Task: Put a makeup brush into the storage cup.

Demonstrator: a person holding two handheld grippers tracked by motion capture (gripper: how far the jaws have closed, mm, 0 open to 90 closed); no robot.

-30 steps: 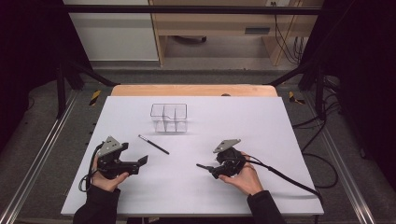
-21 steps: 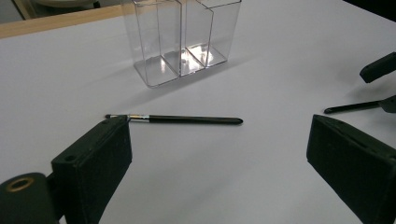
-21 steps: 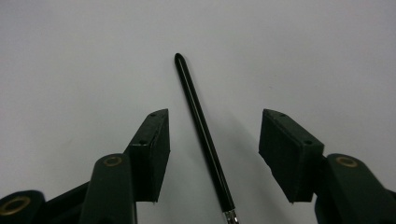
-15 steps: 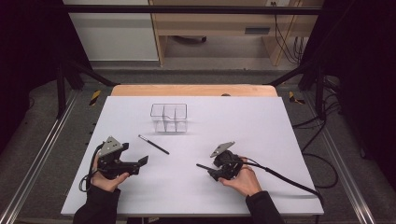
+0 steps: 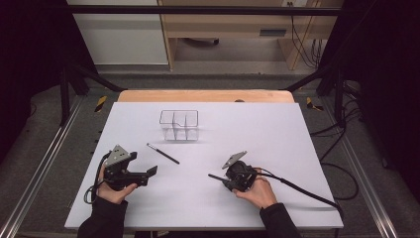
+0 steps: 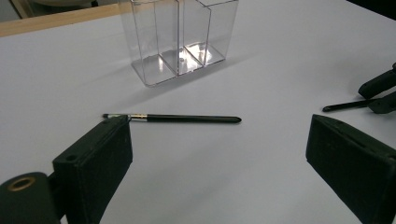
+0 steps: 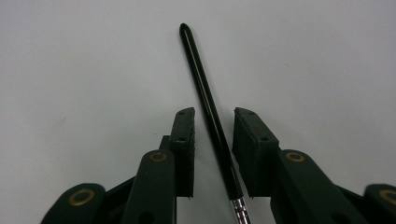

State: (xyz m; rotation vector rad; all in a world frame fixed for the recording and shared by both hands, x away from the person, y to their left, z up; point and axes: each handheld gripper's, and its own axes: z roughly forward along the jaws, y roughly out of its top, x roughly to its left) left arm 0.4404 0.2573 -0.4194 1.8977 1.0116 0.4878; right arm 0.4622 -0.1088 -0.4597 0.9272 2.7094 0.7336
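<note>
Two thin black brushes lie on the white table (image 5: 297, 148). One brush (image 5: 163, 153) (image 6: 187, 119) rests loose between the clear organizer and my left gripper (image 5: 148, 172) (image 6: 219, 140), whose jaws stand wide open just short of it. The other brush (image 5: 215, 177) (image 7: 205, 93) lies between the jaws of my right gripper (image 5: 227, 179) (image 7: 214, 114). These jaws have just been closing on the handle, and a gap still shows beside it. The clear three-compartment organizer (image 5: 179, 124) (image 6: 177, 42) stands empty behind.
The wooden table edge (image 5: 203, 95) runs along the far side. A cable (image 5: 302, 191) trails right from the right gripper. In the left gripper view the right gripper (image 6: 380, 91) sits at the far right.
The right gripper's jaws have narrowed around the brush handle and the hand has shifted slightly. The left gripper, the loose brush and the organizer have not moved.
</note>
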